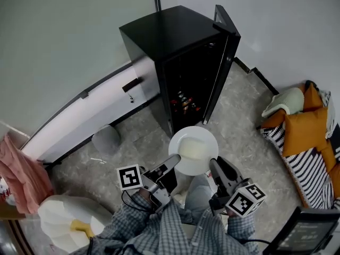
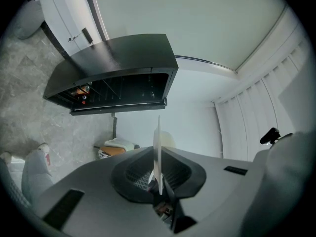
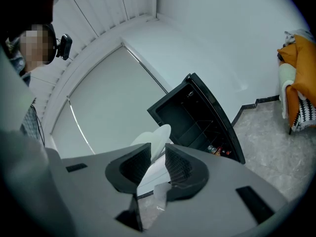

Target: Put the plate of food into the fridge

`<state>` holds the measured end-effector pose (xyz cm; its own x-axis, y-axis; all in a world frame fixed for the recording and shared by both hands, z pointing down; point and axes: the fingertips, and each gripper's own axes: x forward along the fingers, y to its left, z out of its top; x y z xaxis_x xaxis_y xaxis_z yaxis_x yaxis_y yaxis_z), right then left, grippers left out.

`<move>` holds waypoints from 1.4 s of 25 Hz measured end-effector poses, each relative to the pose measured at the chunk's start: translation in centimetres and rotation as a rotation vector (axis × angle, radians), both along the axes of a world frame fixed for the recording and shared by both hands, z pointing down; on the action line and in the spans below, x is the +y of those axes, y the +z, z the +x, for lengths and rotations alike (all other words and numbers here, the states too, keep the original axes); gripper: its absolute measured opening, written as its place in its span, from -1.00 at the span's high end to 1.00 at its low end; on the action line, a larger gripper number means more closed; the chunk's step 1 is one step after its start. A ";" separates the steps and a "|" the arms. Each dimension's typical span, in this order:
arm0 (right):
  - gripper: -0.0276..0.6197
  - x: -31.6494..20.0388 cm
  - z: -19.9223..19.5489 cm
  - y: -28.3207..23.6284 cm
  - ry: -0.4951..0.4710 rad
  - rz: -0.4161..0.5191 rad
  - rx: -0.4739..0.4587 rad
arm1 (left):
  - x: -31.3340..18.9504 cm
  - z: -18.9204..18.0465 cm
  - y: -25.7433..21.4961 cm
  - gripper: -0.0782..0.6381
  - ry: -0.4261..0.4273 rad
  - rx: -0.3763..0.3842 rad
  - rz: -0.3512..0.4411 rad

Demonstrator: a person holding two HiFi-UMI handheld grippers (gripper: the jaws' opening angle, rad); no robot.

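Both plate (image 1: 182,136) rims are clamped, by left hand-held gripper (image 1: 173,161) and right hand-held gripper (image 1: 214,166), so food (image 1: 194,150) is kept level.

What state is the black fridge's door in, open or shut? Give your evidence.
Open. The door stands swung out from the black fridge, exposing its dark interior, with bottles at the bottom.

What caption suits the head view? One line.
The left gripper and right gripper hold the plate of food before the open black fridge.
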<state>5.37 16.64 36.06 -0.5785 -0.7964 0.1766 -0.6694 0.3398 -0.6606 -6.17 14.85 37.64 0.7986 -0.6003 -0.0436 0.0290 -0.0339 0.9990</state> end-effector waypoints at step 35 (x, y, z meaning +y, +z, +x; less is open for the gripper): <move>0.63 -17.8 9.4 -0.3 -0.254 -0.009 0.014 | -14.5 9.4 0.0 0.69 -0.269 0.022 -0.011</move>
<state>14.78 -1.16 35.80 -0.7576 -0.6237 0.1924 -0.5719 0.4923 -0.6561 3.25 0.31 37.64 0.6091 -0.7914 -0.0514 0.0418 -0.0326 0.9986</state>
